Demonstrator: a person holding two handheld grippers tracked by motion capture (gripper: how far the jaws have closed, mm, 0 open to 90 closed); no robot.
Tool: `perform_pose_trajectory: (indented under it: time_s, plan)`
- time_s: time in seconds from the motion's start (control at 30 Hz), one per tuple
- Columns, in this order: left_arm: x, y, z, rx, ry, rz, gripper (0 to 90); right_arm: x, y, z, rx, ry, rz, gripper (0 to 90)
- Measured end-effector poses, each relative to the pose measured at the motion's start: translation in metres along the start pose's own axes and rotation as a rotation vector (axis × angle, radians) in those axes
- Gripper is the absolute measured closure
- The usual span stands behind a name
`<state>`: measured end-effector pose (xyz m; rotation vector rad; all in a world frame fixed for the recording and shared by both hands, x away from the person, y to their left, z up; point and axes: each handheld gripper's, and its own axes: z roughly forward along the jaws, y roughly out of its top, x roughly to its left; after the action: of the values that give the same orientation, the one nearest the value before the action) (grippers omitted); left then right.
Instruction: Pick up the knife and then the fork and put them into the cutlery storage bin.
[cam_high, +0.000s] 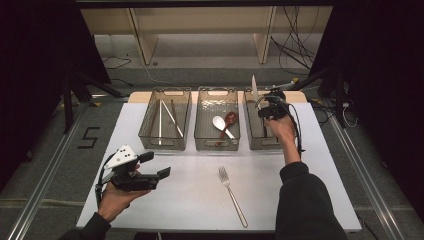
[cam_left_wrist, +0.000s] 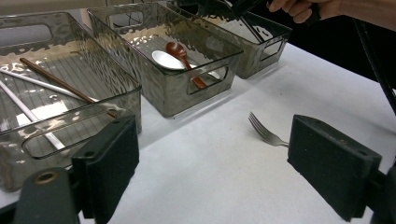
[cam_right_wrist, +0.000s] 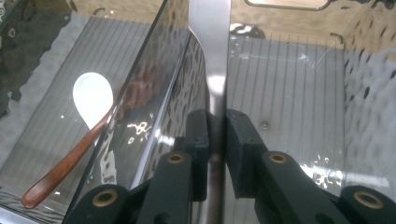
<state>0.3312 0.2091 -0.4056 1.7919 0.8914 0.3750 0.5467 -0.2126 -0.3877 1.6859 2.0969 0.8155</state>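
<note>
Overhead light is falling brightly on the white rectangular tabletop (cam_high: 200, 200) while the surrounding room is sinking into near-black. The three smoky translucent plastic bins (cam_high: 217, 145) are throwing rippled glints, strongest in the right gripper view, where glare is streaking down the flat polished steel knife blade (cam_right_wrist: 211, 56). In the left gripper view the near black jaws are blurring out of focus. Soft shadows are lying short under the bins.

Smooth, glossy metal knife (cam_right_wrist: 211, 51); rippled, translucent smoky plastic bins (cam_left_wrist: 196, 70); matt white worktop (cam_high: 200, 190); glossy brown wooden spoon (cam_left_wrist: 183, 55); shiny metal fork (cam_high: 232, 194).
</note>
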Motion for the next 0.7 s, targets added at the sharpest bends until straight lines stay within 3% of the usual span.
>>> perform_pose_trajectory:
  time_s: [0.33, 0.47, 0.7]
  plan:
    - [0.000, 0.000, 0.000, 0.000, 0.000, -0.002, 15.9, -0.001, -0.003, 0.007, 0.023, -0.014, 0.020, 80.0]
    - [0.000, 0.000, 0.000, 0.000, 0.000, -0.002, 15.9, 0.000, -0.004, 0.010, 0.056, -0.014, 0.017, 78.9]
    - [-0.001, 0.000, 0.000, -0.002, -0.001, -0.003, 15.9, 0.003, 0.000, -0.003, 0.012, 0.028, 0.001, 69.8]
